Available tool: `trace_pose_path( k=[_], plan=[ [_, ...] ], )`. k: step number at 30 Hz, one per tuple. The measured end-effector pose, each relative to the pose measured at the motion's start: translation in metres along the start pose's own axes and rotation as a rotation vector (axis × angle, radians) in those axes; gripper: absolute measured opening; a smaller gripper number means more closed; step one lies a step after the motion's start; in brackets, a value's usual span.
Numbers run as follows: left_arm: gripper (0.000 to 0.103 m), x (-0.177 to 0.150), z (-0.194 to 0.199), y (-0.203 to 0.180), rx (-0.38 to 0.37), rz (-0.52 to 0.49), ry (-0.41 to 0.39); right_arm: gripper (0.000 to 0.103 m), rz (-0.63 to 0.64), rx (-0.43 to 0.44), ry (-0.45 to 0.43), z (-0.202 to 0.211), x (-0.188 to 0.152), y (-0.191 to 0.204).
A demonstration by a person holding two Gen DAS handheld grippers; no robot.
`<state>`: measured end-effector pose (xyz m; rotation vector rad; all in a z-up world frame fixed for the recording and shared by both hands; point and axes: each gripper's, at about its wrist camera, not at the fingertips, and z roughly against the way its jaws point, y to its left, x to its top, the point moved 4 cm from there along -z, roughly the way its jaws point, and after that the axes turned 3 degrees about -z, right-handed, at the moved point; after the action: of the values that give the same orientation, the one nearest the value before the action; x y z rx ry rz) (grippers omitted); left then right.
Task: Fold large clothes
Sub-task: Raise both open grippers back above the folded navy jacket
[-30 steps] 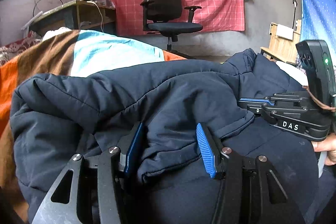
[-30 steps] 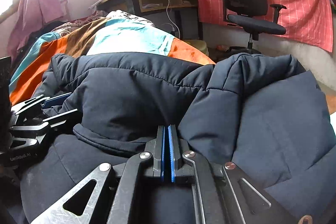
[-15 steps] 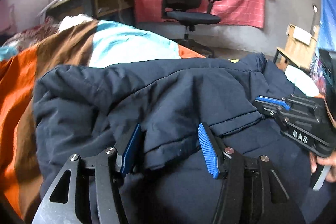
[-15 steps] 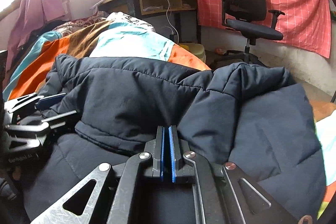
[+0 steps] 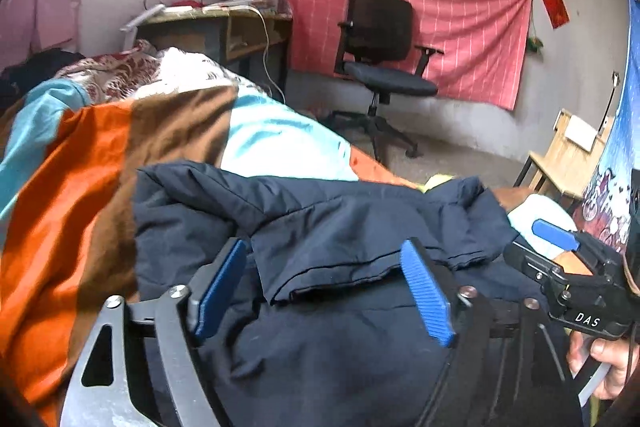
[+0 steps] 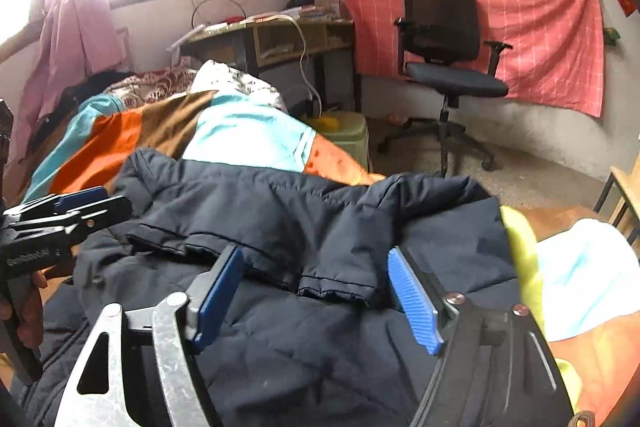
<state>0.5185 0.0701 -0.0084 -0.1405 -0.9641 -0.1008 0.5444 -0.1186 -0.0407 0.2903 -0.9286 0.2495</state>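
Observation:
A navy padded jacket (image 5: 360, 227) lies folded over on a bed with an orange, brown and teal striped blanket (image 5: 80, 211). My left gripper (image 5: 324, 291) hovers above its folded hem. Its jaws are opening, and the blue pads (image 5: 426, 299) stand apart from the cloth, pressing on nothing. In the right wrist view the jacket (image 6: 280, 219) fills the lower half. My right gripper (image 6: 316, 295) is also opening, above the hem edge and clear of it. Each gripper shows in the other's view: the right one (image 5: 560, 259), the left one (image 6: 68, 215).
A black office chair (image 6: 444, 67) stands before a red checked cloth on the wall. A cluttered desk (image 6: 280, 35) is at the bed's head, with a green bucket (image 6: 344, 135) beside the bed. A wooden chair (image 5: 568, 155) stands at the right. Yellow-green cloth (image 6: 524, 259) lies beside the jacket.
Both grippers have opened and let go of the jacket fold. Both have risen and drawn back, so the jacket lies lower and farther off in both views.

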Motion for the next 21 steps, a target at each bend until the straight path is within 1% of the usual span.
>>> trace_pose_path(
  k=[1, 3, 5, 7, 12, 14, 21],
  plan=[
    [0.079, 0.001, 0.009, -0.002, 0.005, 0.003, -0.012, 0.081, -0.002, 0.001, -0.008, 0.006, 0.001, 0.001],
    [0.086, 0.002, 0.021, -0.006, 0.012, 0.004, -0.03, 0.083, -0.009, -0.001, -0.022, 0.021, 0.003, 0.002],
    [0.09, 0.002, 0.037, -0.01, 0.017, 0.001, -0.054, 0.087, -0.02, -0.003, -0.032, 0.032, 0.004, 0.003],
    [0.09, 0.0, 0.054, -0.016, 0.015, -0.009, -0.089, 0.093, -0.042, 0.001, -0.047, 0.048, 0.003, 0.003],
    [0.094, -0.006, 0.096, -0.035, 0.037, -0.051, -0.164, 0.103, -0.072, 0.028, -0.077, 0.086, -0.003, 0.002],
    [0.095, -0.009, 0.109, -0.04, 0.04, -0.057, -0.183, 0.103, -0.071, 0.033, -0.092, 0.103, -0.008, 0.003],
    [0.095, -0.025, 0.146, -0.055, 0.049, -0.058, -0.208, 0.103, -0.026, 0.05, -0.137, 0.156, -0.023, 0.016]
  ],
)
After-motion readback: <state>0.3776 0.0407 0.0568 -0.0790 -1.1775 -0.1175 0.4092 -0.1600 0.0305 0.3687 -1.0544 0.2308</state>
